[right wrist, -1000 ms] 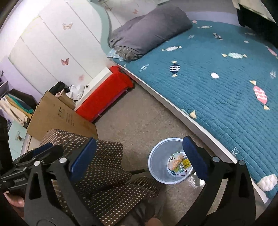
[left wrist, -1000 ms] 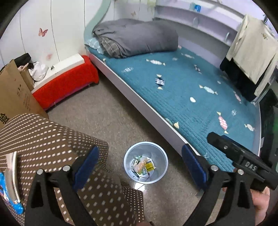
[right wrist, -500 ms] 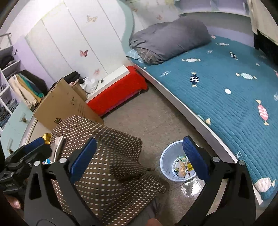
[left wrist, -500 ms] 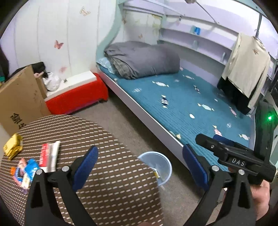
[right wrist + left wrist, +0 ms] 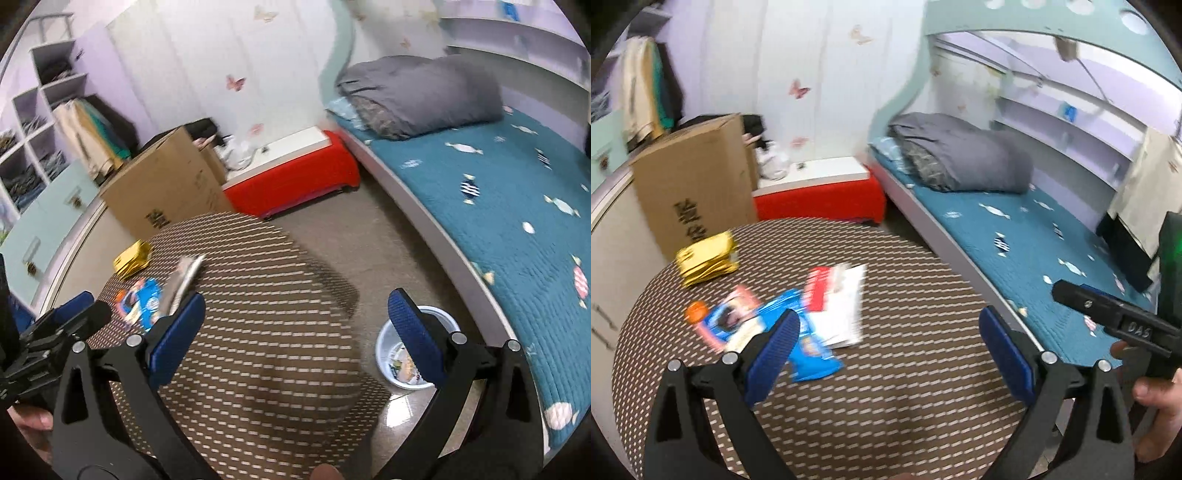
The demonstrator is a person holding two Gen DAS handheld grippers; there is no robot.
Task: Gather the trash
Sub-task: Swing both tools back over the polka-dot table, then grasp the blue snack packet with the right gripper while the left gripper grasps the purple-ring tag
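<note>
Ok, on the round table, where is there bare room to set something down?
The round table is bare across its near half and the side toward the bed. The far-left part is crowded: gold packet, white-and-red wrapper and blue wrapper cluster there. Both tools, left and right, are open.

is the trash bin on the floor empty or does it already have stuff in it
Not empty. The right wrist view shows the trash bin upright on the floor by the bed, with a few wrappers at its bottom.
</note>
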